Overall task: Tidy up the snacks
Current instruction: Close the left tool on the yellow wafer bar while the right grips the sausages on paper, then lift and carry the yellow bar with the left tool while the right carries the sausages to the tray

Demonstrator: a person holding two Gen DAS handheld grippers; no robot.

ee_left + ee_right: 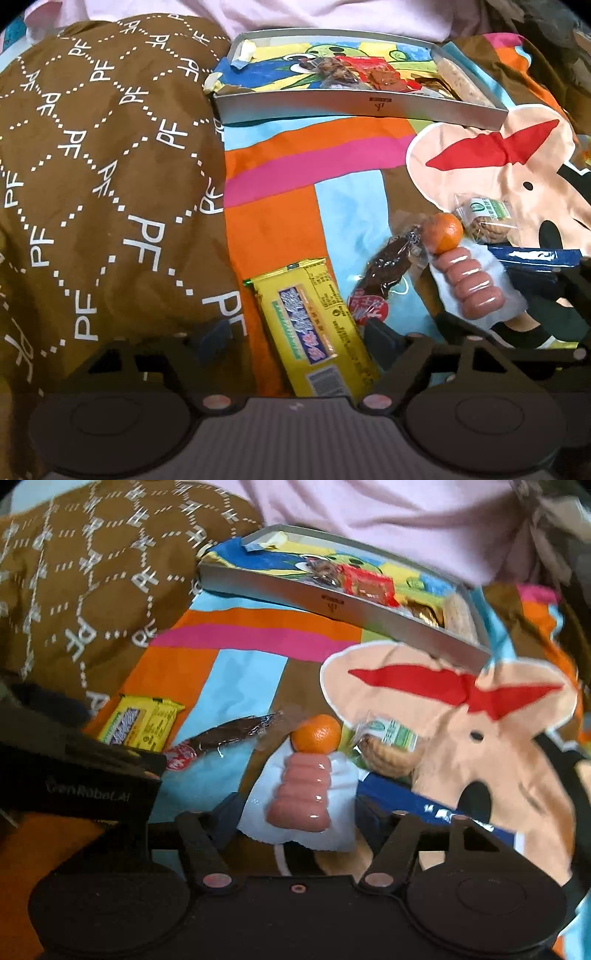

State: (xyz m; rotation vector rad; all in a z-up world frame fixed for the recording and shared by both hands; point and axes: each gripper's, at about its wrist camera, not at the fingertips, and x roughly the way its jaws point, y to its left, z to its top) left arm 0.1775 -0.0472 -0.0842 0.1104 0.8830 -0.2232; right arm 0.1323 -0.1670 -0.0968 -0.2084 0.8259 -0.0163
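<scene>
A shallow grey tray (pixel 354 105) is seen at 12 o'clock in the left wrist view, lying on a colourful cartoon bedsheet (pixel 343 199); several wrapped snacks are already lying inside it, most of them toward its right half. Loose snacks are spread on the sheet in front of the tray. A yellow snack bar (pixel 317 332) is placed at 6 o'clock, and it lies between the fingers of the left gripper (pixel 295 339), which are held wide apart and are not touching it, as far as it can be seen. At 4 o'clock a dark sealed snack pouch (pixel 388 269) is found, and just beside it a clear pack of pink sausages (pixel 476 284) with a small orange (pixel 442 233) touching its far end. A walnut cookie packet (pixel 484 218) is seen near the orange, and a blue packet (pixel 535 258) is lying at 3 o'clock. In the right wrist view the fingers of the right gripper (pixel 295 823) are spread apart on both sides of the sausage pack (pixel 301 794), without pressing it. A brown patterned quilt (pixel 103 177) is covering the 9 o'clock side.
</scene>
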